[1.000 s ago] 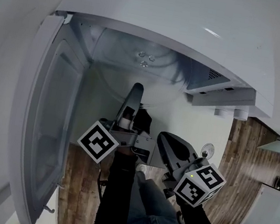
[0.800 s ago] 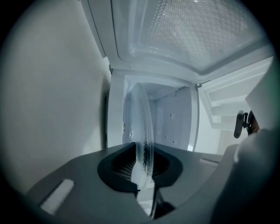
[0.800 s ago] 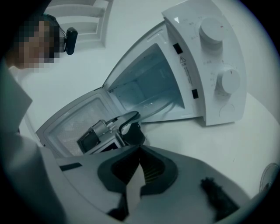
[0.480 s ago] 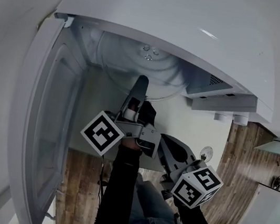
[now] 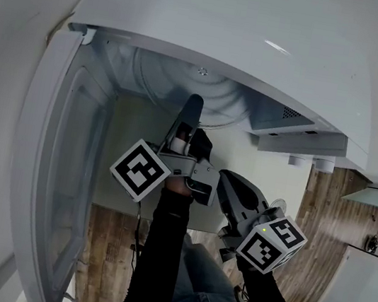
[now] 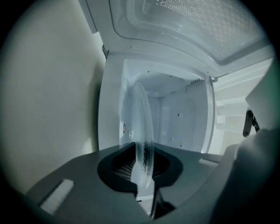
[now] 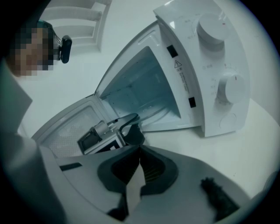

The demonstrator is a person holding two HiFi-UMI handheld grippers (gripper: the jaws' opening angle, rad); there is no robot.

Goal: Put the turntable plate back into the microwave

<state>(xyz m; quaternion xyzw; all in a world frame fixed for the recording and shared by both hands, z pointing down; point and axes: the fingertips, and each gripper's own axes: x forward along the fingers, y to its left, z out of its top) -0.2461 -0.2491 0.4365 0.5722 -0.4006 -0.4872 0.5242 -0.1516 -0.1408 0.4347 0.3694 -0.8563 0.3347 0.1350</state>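
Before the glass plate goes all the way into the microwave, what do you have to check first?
1. Door open wide? Ok: the microwave door stands fully open.
2. Plate held tight? Ok: the left tool grips the glass plate by its rim.
3. Room inside? Ok: nothing shows in the cavity.
4. Other tool out of the way? Ok: the right tool is shut, empty, outside.
5. Plate seated in the middle? Cannot tell: that spot is hidden.
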